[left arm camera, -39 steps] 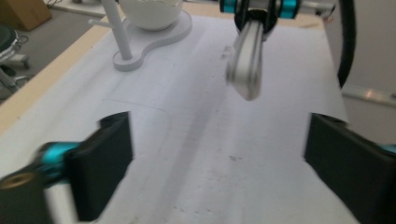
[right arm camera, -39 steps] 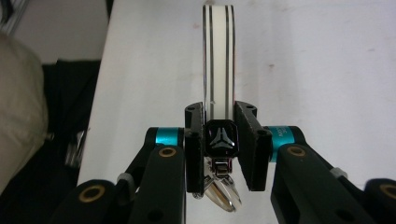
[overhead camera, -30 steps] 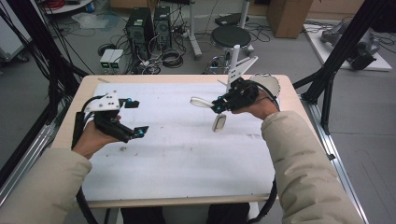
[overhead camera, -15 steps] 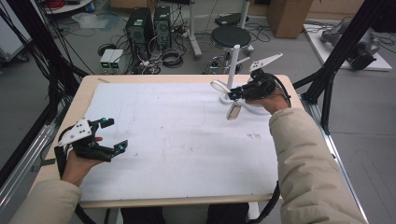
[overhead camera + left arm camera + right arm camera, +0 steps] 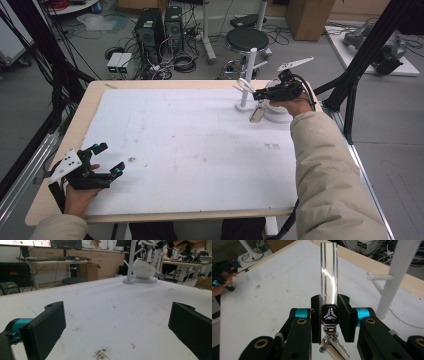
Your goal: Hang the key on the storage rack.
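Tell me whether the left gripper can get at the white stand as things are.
Probably not from there: the left gripper sits open at the near-left corner, the white stand at the far right beside the right gripper. Nothing lies between.

The high view looks down and forward over the table (image 5: pixel 190 150). The left gripper view sits low near the tabletop, looking out between its wide-apart jaws toward the white stand (image 5: pixel 131 262) far ahead. The right gripper view looks along its jaws, with that stand (image 5: pixel 395 277) close beside them.
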`<state>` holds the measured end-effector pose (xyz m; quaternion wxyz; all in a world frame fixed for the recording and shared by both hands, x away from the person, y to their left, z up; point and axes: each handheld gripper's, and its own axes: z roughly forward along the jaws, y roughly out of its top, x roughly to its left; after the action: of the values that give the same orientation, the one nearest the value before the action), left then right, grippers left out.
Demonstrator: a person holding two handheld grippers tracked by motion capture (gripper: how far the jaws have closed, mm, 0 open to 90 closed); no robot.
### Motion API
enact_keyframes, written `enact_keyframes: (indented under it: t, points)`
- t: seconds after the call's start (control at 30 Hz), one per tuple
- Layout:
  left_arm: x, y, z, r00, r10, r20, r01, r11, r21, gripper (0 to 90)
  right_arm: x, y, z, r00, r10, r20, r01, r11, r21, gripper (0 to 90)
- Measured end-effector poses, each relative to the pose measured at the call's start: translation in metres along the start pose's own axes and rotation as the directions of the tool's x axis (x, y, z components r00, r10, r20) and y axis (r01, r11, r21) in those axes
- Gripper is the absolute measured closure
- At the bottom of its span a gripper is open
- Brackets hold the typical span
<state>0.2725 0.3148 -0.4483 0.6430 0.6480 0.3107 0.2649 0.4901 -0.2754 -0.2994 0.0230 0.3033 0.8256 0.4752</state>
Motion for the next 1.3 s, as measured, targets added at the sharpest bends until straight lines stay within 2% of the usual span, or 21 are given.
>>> enact_keyframes:
  t: [0.17,0.27,0.4,0.6,0.73,0.87,1.17,1.3]
  points:
    - [0.000,-0.003,-0.001,0.9998,0.012,-0.016,-0.012,0.9998,-0.016,1.7,-0.011,-0.004,0.003,0.9996,0.028,0.009,-0.028,1.000,-0.001,74.6]
    - [-0.001,-0.003,-0.001,0.9998,0.009,-0.018,-0.010,0.9998,-0.020,1.7,-0.016,-0.005,0.005,0.9994,0.028,0.018,-0.028,1.000,-0.004,74.5]
    - [-0.003,-0.004,-0.003,0.9991,0.032,-0.027,-0.033,0.9987,-0.038,1.7,-0.022,-0.008,0.004,0.9986,0.047,0.022,-0.047,0.999,-0.012,74.5]
    - [-0.005,-0.005,-0.004,0.9983,0.044,-0.037,-0.046,0.9977,-0.050,1.7,-0.030,-0.012,0.004,0.9970,0.072,0.029,-0.072,0.997,-0.002,74.5]
    - [-0.004,-0.005,-0.004,0.9983,0.041,-0.041,-0.043,0.9978,-0.050,1.7,-0.034,-0.014,0.004,0.9958,0.087,0.029,-0.087,0.996,-0.010,74.5]
    - [-0.004,-0.005,-0.004,0.9983,0.039,-0.043,-0.041,0.9981,-0.046,1.7,-0.037,-0.016,0.006,0.9949,0.094,0.035,-0.094,0.996,0.004,74.4]
    - [-0.004,-0.005,-0.003,0.9982,0.033,-0.049,-0.035,0.9986,-0.039,1.7,-0.044,-0.019,0.011,0.9878,0.148,0.047,-0.148,0.989,0.000,74.4]
    - [-0.004,-0.005,-0.003,0.9982,0.035,-0.048,-0.037,0.9985,-0.040,1.7,-0.046,-0.020,0.012,0.9870,0.152,0.054,-0.152,0.988,0.004,74.3]
